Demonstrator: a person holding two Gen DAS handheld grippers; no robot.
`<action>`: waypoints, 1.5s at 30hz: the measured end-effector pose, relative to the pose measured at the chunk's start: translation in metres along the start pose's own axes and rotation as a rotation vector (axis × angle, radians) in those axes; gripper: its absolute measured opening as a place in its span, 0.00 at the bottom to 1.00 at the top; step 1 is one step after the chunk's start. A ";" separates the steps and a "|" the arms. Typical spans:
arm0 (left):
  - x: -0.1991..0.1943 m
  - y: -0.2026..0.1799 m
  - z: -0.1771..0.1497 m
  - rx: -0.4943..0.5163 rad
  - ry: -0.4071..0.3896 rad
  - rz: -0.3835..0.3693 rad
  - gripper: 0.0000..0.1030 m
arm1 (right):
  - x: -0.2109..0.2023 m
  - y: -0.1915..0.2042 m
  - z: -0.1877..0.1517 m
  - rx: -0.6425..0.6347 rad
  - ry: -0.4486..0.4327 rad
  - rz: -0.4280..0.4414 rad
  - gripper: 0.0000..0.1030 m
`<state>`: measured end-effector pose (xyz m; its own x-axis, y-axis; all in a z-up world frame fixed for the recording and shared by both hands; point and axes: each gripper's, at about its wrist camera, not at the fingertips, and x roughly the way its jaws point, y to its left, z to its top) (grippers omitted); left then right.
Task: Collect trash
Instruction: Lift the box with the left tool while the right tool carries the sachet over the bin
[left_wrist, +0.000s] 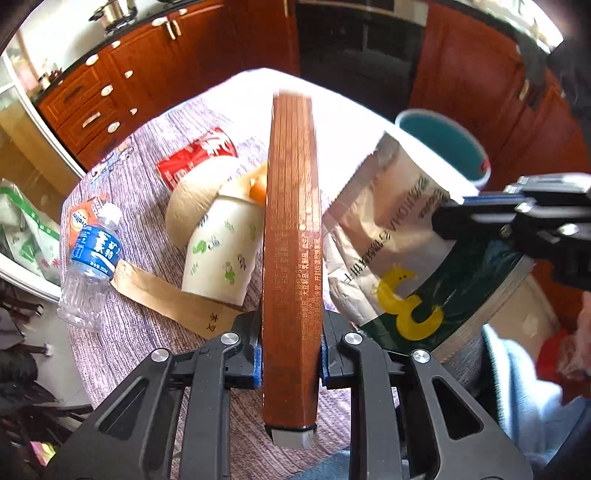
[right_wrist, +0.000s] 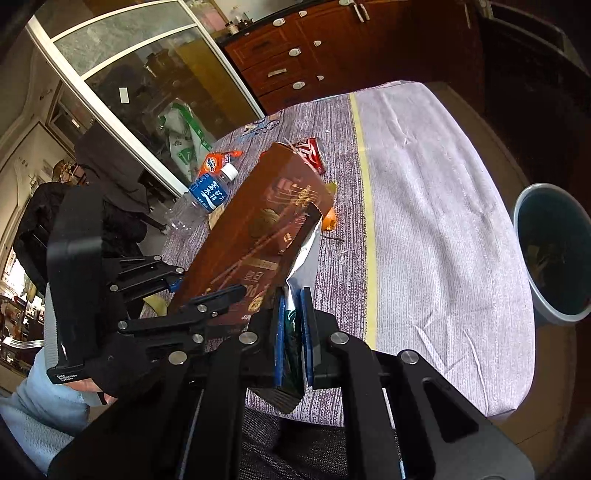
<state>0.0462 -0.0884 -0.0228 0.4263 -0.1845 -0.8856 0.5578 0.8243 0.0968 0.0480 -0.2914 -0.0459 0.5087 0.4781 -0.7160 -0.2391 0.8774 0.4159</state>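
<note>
The left gripper (left_wrist: 291, 354) is clamped on the narrow sides of a brown box (left_wrist: 291, 258), its blue pads pressed to both edges, the box held above the table (left_wrist: 147, 173). The right gripper (right_wrist: 294, 339) is pinched tight on a foil snack bag (right_wrist: 301, 266), held just beside the box.

Only the left wrist view shows the bag's printed face (left_wrist: 391, 243) — white, dark green, a yellow mark — and, behind the box, a white paper cup (left_wrist: 218, 254) lying on its side against a tan bowl-like piece (left_wrist: 192, 206), with a brown paper strip (left_wrist: 166, 295) in front. Only the right wrist view shows the box's broad face (right_wrist: 258, 229) with gold print and the bare right half of the cloth past its yellow stripe (right_wrist: 365, 192).

Both views show a red can (left_wrist: 195, 158) lying down, a clear water bottle (left_wrist: 90, 258) on its side and an orange packet (left_wrist: 83, 218). A blue-grey bin (right_wrist: 554, 254) stands off the table's far side. In the left view the box hides the middle of the table; an orange bit (right_wrist: 330, 218) peeks out beside it.
</note>
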 end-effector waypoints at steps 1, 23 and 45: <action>-0.005 0.000 0.001 -0.004 -0.017 0.000 0.21 | -0.002 -0.002 0.000 0.006 -0.005 -0.004 0.08; -0.017 -0.083 0.110 0.073 -0.096 -0.162 0.21 | -0.101 -0.162 0.005 0.319 -0.262 -0.152 0.08; 0.099 -0.216 0.237 0.224 0.066 -0.255 0.21 | -0.086 -0.342 0.008 0.558 -0.209 -0.287 0.20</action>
<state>0.1366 -0.4116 -0.0239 0.2104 -0.3287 -0.9207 0.7859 0.6171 -0.0407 0.0927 -0.6333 -0.1222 0.6518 0.1609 -0.7411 0.3660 0.7892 0.4932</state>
